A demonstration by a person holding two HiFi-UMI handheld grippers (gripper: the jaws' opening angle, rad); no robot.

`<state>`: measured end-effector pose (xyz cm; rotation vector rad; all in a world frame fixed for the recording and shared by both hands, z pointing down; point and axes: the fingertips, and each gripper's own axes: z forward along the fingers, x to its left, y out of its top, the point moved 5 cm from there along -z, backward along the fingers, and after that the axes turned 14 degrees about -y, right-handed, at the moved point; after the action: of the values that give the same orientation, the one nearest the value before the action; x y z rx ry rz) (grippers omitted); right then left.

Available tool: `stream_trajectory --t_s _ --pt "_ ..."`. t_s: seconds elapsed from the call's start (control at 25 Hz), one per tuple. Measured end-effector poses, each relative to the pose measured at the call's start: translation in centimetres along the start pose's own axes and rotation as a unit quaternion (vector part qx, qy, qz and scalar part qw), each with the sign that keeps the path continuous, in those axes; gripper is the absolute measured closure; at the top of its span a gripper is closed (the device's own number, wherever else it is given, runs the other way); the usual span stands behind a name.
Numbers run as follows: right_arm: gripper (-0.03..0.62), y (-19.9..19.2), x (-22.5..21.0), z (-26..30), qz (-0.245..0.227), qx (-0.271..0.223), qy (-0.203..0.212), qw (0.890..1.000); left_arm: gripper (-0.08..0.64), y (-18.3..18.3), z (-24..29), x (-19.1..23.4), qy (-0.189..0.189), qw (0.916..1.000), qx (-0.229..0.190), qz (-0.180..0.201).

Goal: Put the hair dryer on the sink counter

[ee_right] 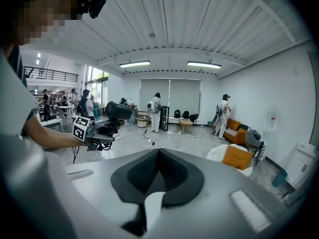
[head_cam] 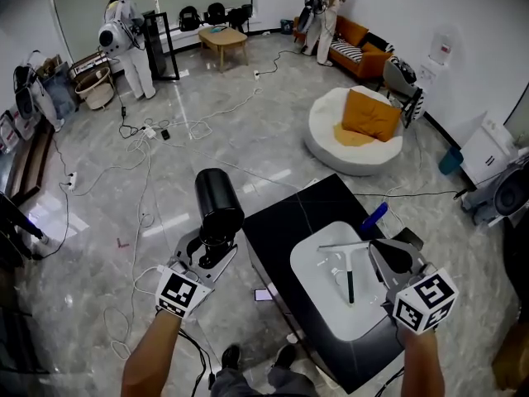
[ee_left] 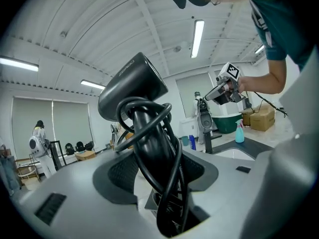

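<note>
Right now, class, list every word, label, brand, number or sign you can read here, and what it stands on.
No text reads clearly.
On the hair dryer: faint print along the barrel, too blurred to read.
On the wall notice: too small to read.
On the left marker cube and right marker cube: black-and-white patterns, no letters.

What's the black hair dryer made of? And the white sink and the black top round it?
The hair dryer is likely hard plastic, smooth black with a soft sheen; its cord looks like shiny rubber. The sink is probably glazed ceramic, smooth bright white. The counter is dark and flat, stone or laminate; can't tell.
</note>
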<state>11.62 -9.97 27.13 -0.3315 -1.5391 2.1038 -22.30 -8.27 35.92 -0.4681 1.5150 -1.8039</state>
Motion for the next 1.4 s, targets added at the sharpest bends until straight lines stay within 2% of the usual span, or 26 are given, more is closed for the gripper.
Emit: stream_trajectory --t_s 0.68,1.4 --pt "0.581 -5.6 -0.3 2.0 0.022 0.028 0.001 0.999 0.324 -7.6 7.0 -1.2 -0.046 0.9964 0.067 -0.026" --pt "0.581 -11.6 -2.1 2.9 0.051 0.064 -0.008 0.997 0.325 -15.7 13.2 -1.9 -0.07 0.986 0.138 -0.061"
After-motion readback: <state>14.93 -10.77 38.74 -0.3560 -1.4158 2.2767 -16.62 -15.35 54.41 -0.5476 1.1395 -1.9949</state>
